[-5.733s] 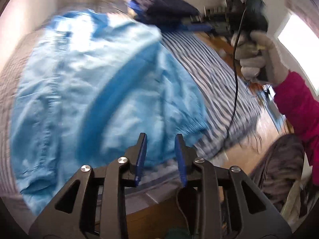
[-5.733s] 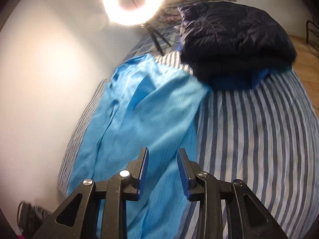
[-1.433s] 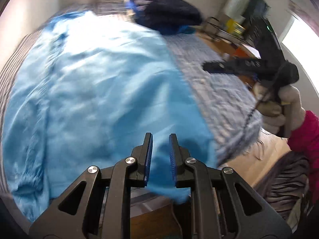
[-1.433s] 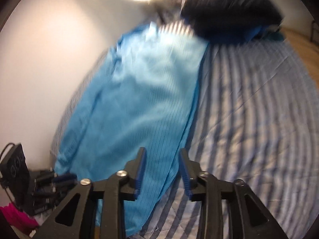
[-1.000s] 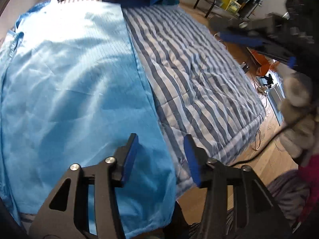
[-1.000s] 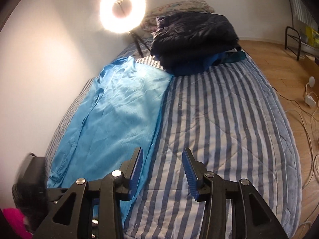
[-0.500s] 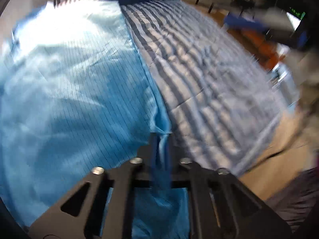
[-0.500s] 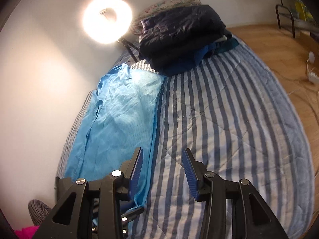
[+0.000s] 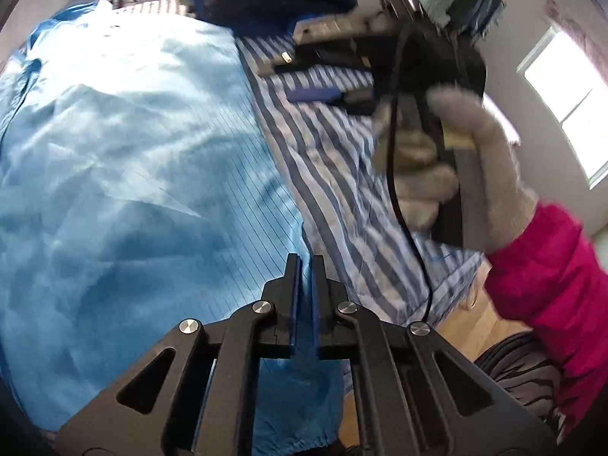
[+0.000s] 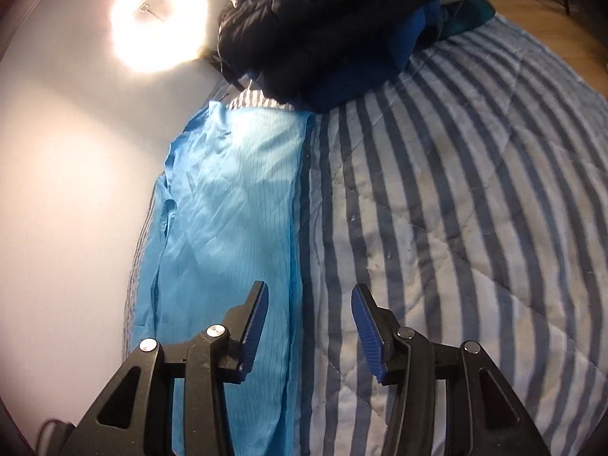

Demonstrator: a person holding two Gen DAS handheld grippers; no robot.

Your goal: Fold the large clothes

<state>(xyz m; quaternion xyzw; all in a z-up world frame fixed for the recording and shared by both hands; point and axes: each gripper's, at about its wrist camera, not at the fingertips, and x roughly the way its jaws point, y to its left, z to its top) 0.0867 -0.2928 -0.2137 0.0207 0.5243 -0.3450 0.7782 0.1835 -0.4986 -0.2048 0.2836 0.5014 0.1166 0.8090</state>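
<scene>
A large light-blue pinstriped garment (image 9: 125, 174) (image 10: 228, 220) lies flat along the wall side of a bed with a blue-and-white striped quilt (image 10: 456, 209). My left gripper (image 9: 304, 266) is shut on the garment's right edge near its lower corner, and blue cloth shows between its pads. My right gripper (image 10: 307, 304) hangs low over the same long edge farther up, its jaws opening, with nothing pinched between them. In the left wrist view the right gripper (image 9: 323, 76) appears blurred above the quilt, held by a gloved hand (image 9: 456, 159) with a pink sleeve.
A pile of dark jackets and blue clothes (image 10: 342, 30) sits at the head of the bed. A ring light (image 10: 159, 19) glows by the white wall on the left. Wooden floor (image 9: 467, 319) and a window (image 9: 570, 114) lie to the right of the bed.
My left gripper closed on the garment's edge and lifted it slightly. My right gripper dropped toward the bed, closer to the garment's edge, and its jaws spread wider.
</scene>
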